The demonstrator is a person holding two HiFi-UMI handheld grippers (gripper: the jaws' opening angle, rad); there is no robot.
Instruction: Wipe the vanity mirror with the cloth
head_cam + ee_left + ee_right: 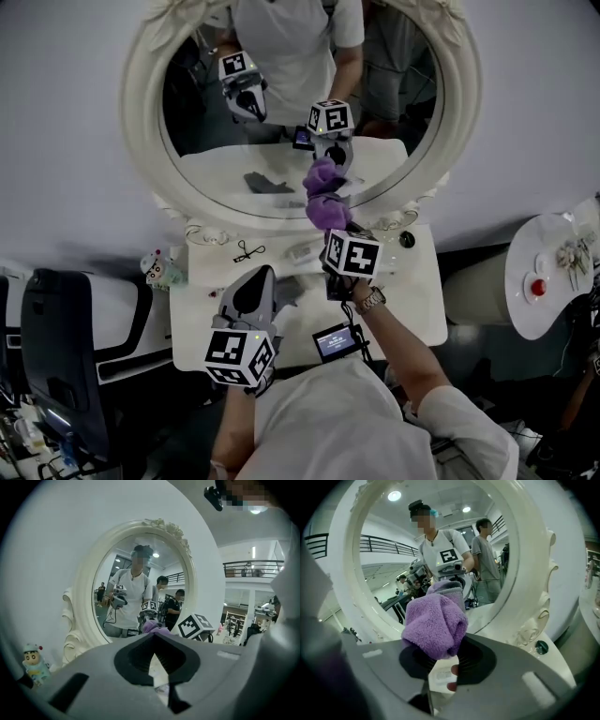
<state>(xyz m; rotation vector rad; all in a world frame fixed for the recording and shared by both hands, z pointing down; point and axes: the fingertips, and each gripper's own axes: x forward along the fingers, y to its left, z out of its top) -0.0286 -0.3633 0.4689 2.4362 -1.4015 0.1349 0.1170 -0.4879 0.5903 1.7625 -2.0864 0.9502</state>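
purple fluffy cloth (326, 212) sits clenched in the right gripper (331, 225), touching the oval white-framed vanity mirror (281, 155) near its 6 o'clock rim. left gripper (262, 276), jaws together and empty, hovers at 7 o'clock.

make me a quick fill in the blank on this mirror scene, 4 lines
1. The right gripper is shut on a ___ cloth.
2. The left gripper holds ___.
3. The frame of the mirror is ___ in shape.
4. In the head view the figurine stands on the ___ of the mirror.
Missing words: purple; nothing; oval; left
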